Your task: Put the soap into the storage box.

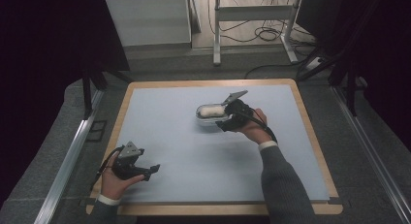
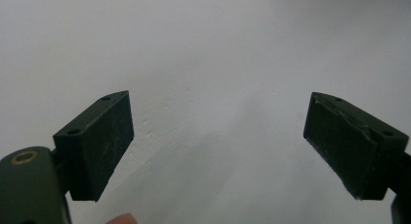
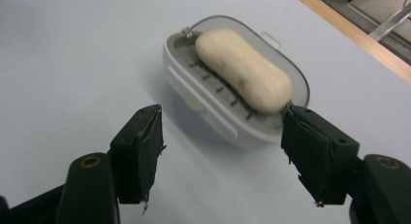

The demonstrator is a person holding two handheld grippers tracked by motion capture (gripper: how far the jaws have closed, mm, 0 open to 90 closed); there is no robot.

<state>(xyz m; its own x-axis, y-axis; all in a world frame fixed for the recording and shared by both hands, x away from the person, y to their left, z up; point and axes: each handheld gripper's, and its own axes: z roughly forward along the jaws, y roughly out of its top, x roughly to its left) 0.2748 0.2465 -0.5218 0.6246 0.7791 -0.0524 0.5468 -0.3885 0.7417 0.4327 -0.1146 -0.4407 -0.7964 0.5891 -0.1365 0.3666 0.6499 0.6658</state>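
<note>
Left gripper (image 1: 144,171) sits near the front-left corner of the blue mat (image 1: 169,136), jaws spread wide, nothing in them. Past mid-table, the soap dish (image 3: 232,88) holds a cream soap bar (image 3: 245,76); right gripper (image 3: 220,153) is right beside it, jaws apart and empty.

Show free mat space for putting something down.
Bare mat between left gripper and soap dish; also the far-left corner and the near-right strip by the sleeve. Crowded only around dish, soap and right gripper.
</note>
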